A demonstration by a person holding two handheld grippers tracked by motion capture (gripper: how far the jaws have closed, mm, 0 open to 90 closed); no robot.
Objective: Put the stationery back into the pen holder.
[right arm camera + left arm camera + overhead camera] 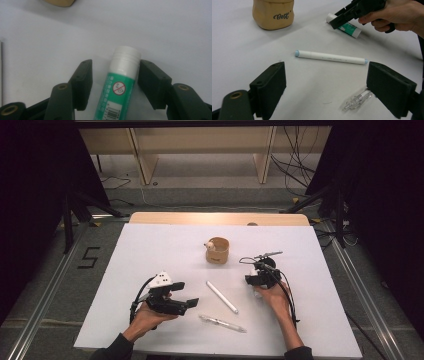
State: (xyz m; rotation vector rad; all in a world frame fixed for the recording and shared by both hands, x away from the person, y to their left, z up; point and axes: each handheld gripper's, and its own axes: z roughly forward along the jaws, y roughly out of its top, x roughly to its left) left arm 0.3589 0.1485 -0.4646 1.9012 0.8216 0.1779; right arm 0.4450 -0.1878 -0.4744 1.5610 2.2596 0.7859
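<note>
White marker (222, 296); clear pen (222, 323); tan cup (217, 250), white table (150, 250)

High view overhead, gripper views close, tabletop-level

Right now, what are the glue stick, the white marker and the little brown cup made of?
The glue stick looks like smooth plastic: a glossy green printed label and a ridged white cap. The white marker seems matte plastic with pale blue ends. The brown cup looks soft and creased, maybe kraft paper or fabric; I can't tell which. The see-through pen looks like clear plastic.
</note>
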